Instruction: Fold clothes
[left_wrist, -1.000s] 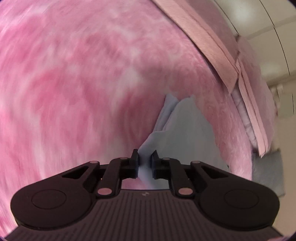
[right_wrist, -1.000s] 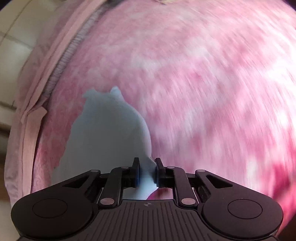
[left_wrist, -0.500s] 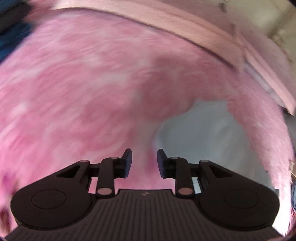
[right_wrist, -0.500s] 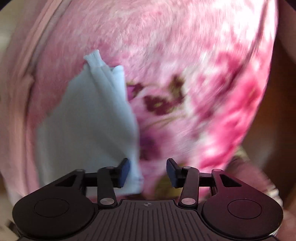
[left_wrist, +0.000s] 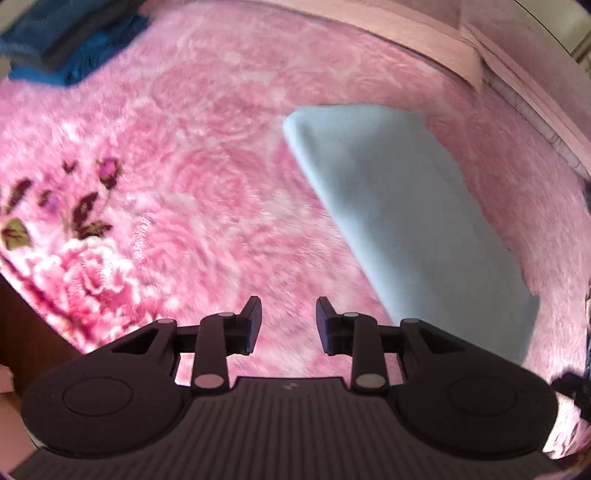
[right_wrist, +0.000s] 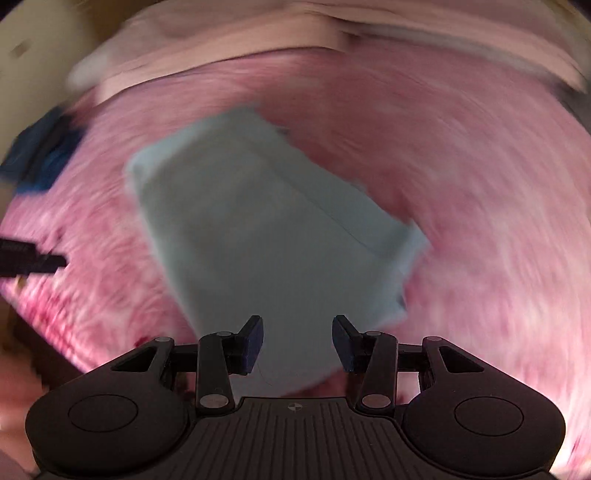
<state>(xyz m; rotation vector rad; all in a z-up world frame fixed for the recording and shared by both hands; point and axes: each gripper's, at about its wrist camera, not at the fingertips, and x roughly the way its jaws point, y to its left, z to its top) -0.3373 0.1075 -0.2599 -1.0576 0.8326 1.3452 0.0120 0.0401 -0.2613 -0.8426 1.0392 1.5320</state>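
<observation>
Both tongs, clamped on the light-blue garment (right_wrist: 266, 236) a second ago, now stand apart and empty: left tongs (left_wrist: 288, 325) opening, right tongs (right_wrist: 297, 343) open. The garment lies flat on the pink blanket (left_wrist: 207, 192), long axis running upper left to lower right.

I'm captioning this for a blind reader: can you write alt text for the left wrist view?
A folded light blue cloth lies flat on a pink floral blanket, right of the left gripper, whose jaws are opening with nothing between them. Dark blue clothes sit at the top left corner.
</observation>
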